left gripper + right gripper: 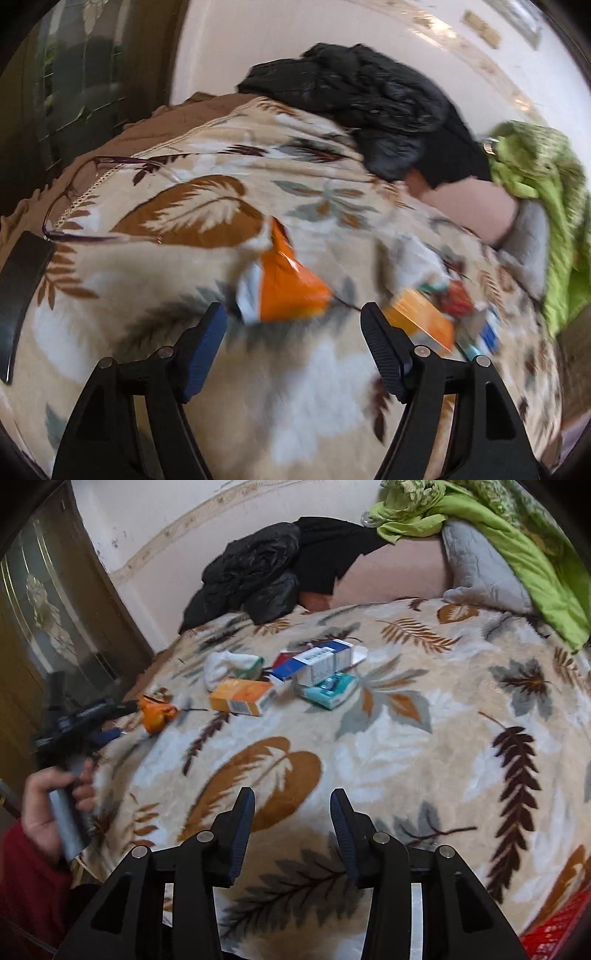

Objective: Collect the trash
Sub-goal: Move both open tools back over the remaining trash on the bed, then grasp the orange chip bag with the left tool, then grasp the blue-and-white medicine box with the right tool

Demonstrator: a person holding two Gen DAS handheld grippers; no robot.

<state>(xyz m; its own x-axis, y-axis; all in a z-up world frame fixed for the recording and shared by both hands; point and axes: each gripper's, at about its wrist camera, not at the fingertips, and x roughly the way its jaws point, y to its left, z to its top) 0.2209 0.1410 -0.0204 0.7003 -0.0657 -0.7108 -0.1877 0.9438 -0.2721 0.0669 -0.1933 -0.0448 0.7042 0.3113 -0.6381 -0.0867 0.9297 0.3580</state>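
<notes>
Both grippers are open and empty: the left gripper (293,325) spread wide, the right gripper (291,812) narrower. Nothing looks collected: the orange wrapper (291,288) lies just ahead of the left, and the boxes (310,672) well ahead of the right, on the bed (406,757).

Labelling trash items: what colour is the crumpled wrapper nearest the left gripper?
Orange with a white patch; the wrapper shows best in the left wrist view, just ahead of the left gripper.

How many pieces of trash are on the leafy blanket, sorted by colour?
Counted in the right wrist view:
Orange: 2, crumpled orange wrapper and orange box
White: 2, white crumpled wad and white box
Red and blue: 1, red-and-blue box
Teal: 1, teal packet
Total: 6
</notes>
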